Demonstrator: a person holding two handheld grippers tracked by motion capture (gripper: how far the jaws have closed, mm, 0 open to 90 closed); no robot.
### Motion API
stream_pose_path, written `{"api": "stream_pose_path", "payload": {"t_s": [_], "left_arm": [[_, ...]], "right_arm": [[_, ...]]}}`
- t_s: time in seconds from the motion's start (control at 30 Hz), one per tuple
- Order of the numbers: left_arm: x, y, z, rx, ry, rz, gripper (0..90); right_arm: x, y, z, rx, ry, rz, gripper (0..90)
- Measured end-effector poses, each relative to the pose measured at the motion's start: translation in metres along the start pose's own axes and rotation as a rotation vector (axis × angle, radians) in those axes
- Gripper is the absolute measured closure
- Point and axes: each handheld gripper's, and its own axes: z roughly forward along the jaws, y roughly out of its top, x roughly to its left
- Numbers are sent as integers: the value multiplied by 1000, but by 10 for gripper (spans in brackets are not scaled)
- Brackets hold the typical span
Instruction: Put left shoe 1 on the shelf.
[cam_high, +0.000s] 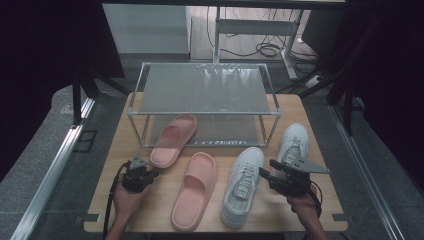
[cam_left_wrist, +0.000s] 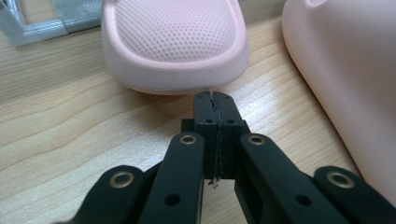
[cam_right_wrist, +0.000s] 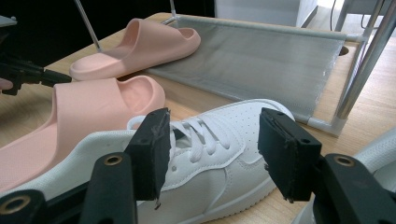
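Observation:
Two pink slippers and two white sneakers lie on the wooden table in front of a shoe rack. My left gripper (cam_high: 153, 173) (cam_left_wrist: 215, 99) is shut with nothing in it, its tips just short of the heel of the left pink slipper (cam_high: 172, 140) (cam_left_wrist: 175, 42). The second pink slipper (cam_high: 195, 190) (cam_left_wrist: 345, 84) lies to its right. My right gripper (cam_high: 266, 168) (cam_right_wrist: 215, 128) stands open. It is aimed at the laces of the nearer white sneaker (cam_high: 242, 185) (cam_right_wrist: 210, 149), apart from it. The other white sneaker (cam_high: 295, 142) (cam_right_wrist: 373, 149) lies further right.
A two-shelf metal rack (cam_high: 202, 114) (cam_right_wrist: 252, 60) with grey mesh shelves stands at the back of the table (cam_high: 310, 120); the left slipper's toe reaches under its lower shelf. Dark curtains and frame posts flank the table. Cables lie on the floor behind.

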Motion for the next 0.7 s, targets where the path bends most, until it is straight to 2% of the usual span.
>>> {"api": "stream_pose_path", "payload": {"t_s": [0.2,0.3,0.4,0.7], "left_arm": [[2,0,-9,-26,2,-6,900],[3,1,-4,-19,3,-13,900],[1,2,-1,-7,3,-4,900],[-9,16,7,-14,-19,18,900]], "right_arm": [[0,0,0,-1,1,0,446],[1,0,0,0,2,-1,445],[1,0,0,1,2,-2,446],[0,-1,1,4,3,-1,445]]}}
